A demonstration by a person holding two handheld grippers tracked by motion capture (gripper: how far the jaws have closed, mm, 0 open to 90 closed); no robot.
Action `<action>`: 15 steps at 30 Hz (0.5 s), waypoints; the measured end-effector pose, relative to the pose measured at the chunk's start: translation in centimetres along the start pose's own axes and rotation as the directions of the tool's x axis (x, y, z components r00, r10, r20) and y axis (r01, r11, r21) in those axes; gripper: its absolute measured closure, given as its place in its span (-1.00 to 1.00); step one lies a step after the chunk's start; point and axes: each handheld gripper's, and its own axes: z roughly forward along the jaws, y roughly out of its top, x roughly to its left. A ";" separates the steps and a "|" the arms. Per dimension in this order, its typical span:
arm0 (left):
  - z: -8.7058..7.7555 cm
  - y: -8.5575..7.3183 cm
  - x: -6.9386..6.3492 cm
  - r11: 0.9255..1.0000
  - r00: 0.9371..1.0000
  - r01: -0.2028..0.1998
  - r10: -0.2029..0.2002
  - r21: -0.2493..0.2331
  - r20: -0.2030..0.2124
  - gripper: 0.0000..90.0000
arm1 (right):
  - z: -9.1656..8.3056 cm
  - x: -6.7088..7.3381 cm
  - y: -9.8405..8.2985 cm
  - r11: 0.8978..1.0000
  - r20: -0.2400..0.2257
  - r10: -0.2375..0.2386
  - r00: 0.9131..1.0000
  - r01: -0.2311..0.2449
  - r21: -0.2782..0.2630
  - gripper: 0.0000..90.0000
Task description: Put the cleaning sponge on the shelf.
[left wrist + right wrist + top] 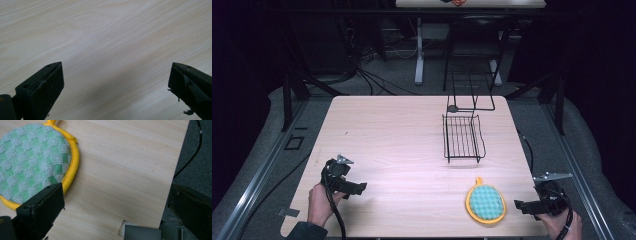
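Note:
A round green-checked pot holder with a yellow rim [485,203] lies flat near the table's front right. In the right gripper view the pot holder [30,162] sits just beyond the left jaw. My right gripper [523,205] hovers at the table's front right corner, just right of the pot holder, jaws wide apart and holding nothing; the same right gripper [115,202] looks down on bare wood and the table's edge. My left gripper [360,188] is at the front left, open over bare wood, and the left gripper [116,77] has nothing between its jaws.
A black wire rack [463,137] stands at the back right of the wooden table [387,130], with an upright wire frame [471,90] behind it. Grey floor and a cable [192,155] lie beyond the right table edge. Another table's legs [419,50] stand farther back.

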 end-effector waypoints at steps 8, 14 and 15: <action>0.1 0.1 -0.1 1.000 1.000 -0.011 0.011 0.005 0.005 -0.99 | 0.0 0.4 0.1 1.000 -0.012 -0.009 1.000 0.009 -0.006 -0.98; 0.0 0.0 0.0 1.000 1.000 -0.014 0.014 0.001 0.007 -0.99 | 0.0 0.6 0.3 1.000 -0.026 -0.007 1.000 0.007 -0.010 -0.98; 0.0 0.0 0.0 1.000 1.000 -0.007 0.007 0.000 0.006 -0.99 | 0.0 0.7 0.4 1.000 -0.033 -0.006 0.999 0.006 -0.015 -0.98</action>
